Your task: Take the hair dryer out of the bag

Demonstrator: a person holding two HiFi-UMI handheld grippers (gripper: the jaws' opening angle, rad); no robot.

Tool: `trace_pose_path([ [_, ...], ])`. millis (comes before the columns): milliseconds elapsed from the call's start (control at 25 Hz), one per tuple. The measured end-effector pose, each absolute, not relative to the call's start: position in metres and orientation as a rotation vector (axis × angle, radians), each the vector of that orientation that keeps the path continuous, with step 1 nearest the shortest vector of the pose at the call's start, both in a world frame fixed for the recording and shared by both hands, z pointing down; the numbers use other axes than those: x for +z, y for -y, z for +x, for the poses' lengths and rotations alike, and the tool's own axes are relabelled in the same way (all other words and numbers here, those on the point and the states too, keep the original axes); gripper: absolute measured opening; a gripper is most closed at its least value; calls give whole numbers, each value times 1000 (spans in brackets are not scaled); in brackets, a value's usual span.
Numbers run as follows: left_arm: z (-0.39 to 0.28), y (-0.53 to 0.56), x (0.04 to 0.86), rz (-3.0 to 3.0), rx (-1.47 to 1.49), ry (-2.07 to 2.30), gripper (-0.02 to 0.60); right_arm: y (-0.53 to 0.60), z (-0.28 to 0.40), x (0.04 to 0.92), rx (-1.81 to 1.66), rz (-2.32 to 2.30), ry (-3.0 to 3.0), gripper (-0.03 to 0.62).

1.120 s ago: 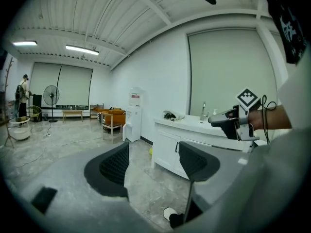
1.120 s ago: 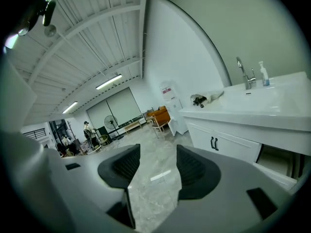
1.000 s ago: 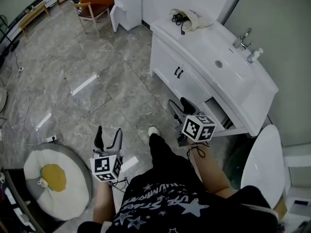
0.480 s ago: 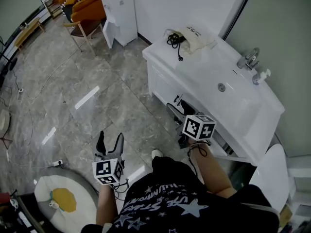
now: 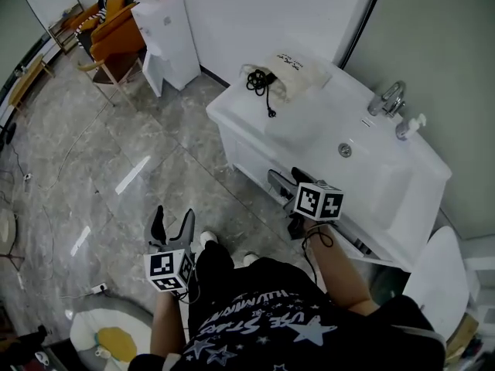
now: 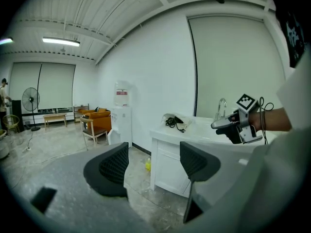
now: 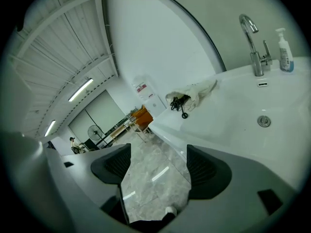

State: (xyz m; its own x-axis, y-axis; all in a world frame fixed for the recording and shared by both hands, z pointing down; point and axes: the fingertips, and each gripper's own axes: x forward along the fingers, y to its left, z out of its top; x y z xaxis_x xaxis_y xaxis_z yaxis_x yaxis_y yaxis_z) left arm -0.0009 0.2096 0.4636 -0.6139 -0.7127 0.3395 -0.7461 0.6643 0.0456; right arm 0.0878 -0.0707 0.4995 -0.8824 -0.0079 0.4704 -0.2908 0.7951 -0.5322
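A cream cloth bag [image 5: 298, 69] lies on the far left end of the white vanity top [image 5: 309, 130], with a black cord [image 5: 261, 83] spilling from its mouth. The hair dryer itself is hidden in the bag. My right gripper [image 5: 288, 181] hangs in front of the vanity's edge, well short of the bag; its jaws are opening and nothing is between them. My left gripper [image 5: 172, 224] is over the floor to the left, open and empty. The bag [image 7: 197, 92] and cord [image 7: 181, 103] lie ahead of the right gripper [image 7: 158, 166]. The left gripper [image 6: 153, 166] also faces the bag [image 6: 177, 120].
A faucet [image 5: 387, 97] and a soap bottle [image 5: 408, 126] stand behind the basin. A white water dispenser [image 5: 166, 37] and an orange chair [image 5: 108, 33] stand at the back left. A toilet [image 5: 433, 277] is at the right, and a round cushion [image 5: 116, 338] lies on the floor.
The person has walked toward the vanity, so the bag and counter are nearer. Both grippers moved forward with the body, and the right jaws have spread wider.
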Motion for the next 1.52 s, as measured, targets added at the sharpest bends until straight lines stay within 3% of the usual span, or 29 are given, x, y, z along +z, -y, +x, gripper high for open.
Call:
trace_pose_path([
  [520, -133, -71, 473, 1558, 164, 2379, 328, 145, 45, 499, 920, 577, 2553, 342],
  [960, -255, 94, 472, 2079, 355, 2039, 327, 199, -84, 495, 1010, 856, 2493, 325],
  [1520, -280, 241, 512, 2526, 679, 1641, 282, 253, -169, 504, 1007, 1036, 2410, 278],
])
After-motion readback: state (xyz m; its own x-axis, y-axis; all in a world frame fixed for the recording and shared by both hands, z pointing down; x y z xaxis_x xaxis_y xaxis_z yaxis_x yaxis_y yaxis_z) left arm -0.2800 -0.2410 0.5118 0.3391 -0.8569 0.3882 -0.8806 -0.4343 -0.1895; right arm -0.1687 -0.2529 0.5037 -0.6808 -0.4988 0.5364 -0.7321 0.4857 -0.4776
